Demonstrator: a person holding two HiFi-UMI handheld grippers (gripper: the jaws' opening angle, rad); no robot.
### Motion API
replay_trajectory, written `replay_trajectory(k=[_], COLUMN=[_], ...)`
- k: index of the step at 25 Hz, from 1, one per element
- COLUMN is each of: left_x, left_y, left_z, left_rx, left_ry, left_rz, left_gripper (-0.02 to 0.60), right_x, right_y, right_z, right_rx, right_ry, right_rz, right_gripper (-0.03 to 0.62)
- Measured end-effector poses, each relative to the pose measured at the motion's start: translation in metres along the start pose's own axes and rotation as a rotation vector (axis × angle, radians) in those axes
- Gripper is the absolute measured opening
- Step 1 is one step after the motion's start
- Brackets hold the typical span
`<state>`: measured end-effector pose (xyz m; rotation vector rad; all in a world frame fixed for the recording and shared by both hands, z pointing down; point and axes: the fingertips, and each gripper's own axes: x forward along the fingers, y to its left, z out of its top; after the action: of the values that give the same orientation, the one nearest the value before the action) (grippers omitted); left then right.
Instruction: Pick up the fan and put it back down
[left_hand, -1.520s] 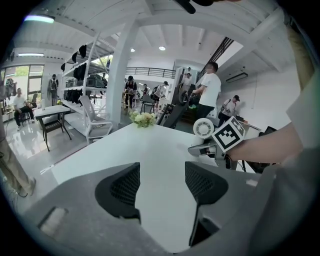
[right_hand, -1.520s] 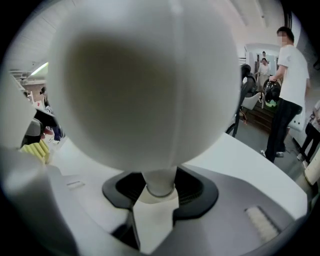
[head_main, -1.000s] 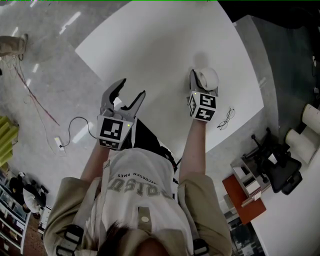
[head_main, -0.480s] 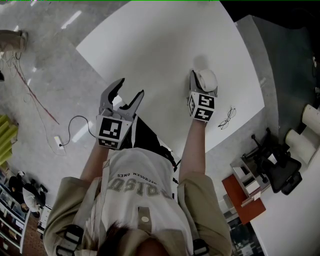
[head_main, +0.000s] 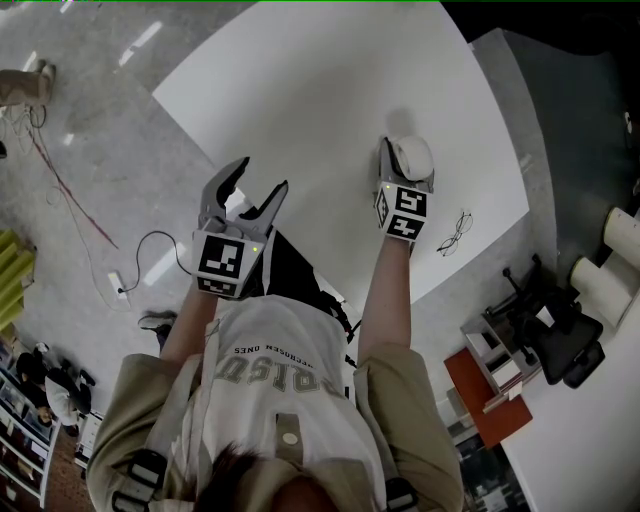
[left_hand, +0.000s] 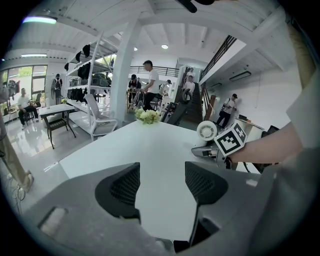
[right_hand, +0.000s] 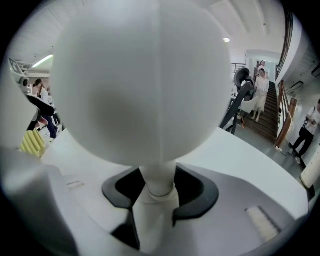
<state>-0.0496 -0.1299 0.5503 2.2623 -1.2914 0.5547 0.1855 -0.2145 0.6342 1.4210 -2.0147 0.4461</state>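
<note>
The fan (head_main: 412, 156) is small and white, with a round head on a thin stem (right_hand: 159, 200). In the right gripper view its head (right_hand: 145, 80) fills most of the picture. My right gripper (head_main: 405, 172) is shut on the stem, both dark pads pressing its sides. Whether the fan's base touches the white table (head_main: 330, 100) cannot be told. My left gripper (head_main: 247, 195) stands open with nothing between its jaws, over the table's near edge. From the left gripper view (left_hand: 162, 187) the fan (left_hand: 206, 131) shows at the right, above the right gripper's marker cube (left_hand: 231, 141).
A pair of glasses (head_main: 452, 237) lies on the table near the right gripper. A cable and plug strip (head_main: 122, 287) lie on the floor at the left. An office chair (head_main: 555, 335) and shelving stand at the right. People and furniture show far off in the gripper views.
Both grippers have stayed almost in place. The right gripper with the fan has shifted very slightly upward in the head view.
</note>
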Motion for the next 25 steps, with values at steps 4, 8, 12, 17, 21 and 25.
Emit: replay_trajectory(k=[4,8,12,17,21,25], left_x=[-0.003,-0.01,-0.015,-0.022,-0.027,-0.031], left_y=[0.002,0.003,0.007,0.008,0.008,0.008], left_z=[0.0,-0.002,-0.004,-0.002,0.001,0.004], left_rx=[0.001,0.003,0.006,0.016,0.025,0.038], left_ry=[-0.004,-0.009,-0.012,-0.018,-0.028,-0.039], left_rz=[0.003,0.006,0.01,0.015,0.017,0.014], left_gripper=[0.293,0.293,0.293,0.293,0.293,0.293], right_x=[0.001,-0.001,0.002,-0.011,-0.029,-0.046], right_y=[0.001,0.003,0.01,0.01,0.008,0.003], right_z=[0.0,0.0,0.0,-0.001,0.002,0.008], right_rx=[-0.008,0.011,0.077,0.133,0.126,0.137], right_ry=[-0.007,-0.01,0.0,-0.016,-0.048,-0.088], right_rz=[-0.01,-0.008,0.008,-0.013,-0.03,-0.053], right_gripper=[0.172,0.173,0.355,0.374,0.39,0.394])
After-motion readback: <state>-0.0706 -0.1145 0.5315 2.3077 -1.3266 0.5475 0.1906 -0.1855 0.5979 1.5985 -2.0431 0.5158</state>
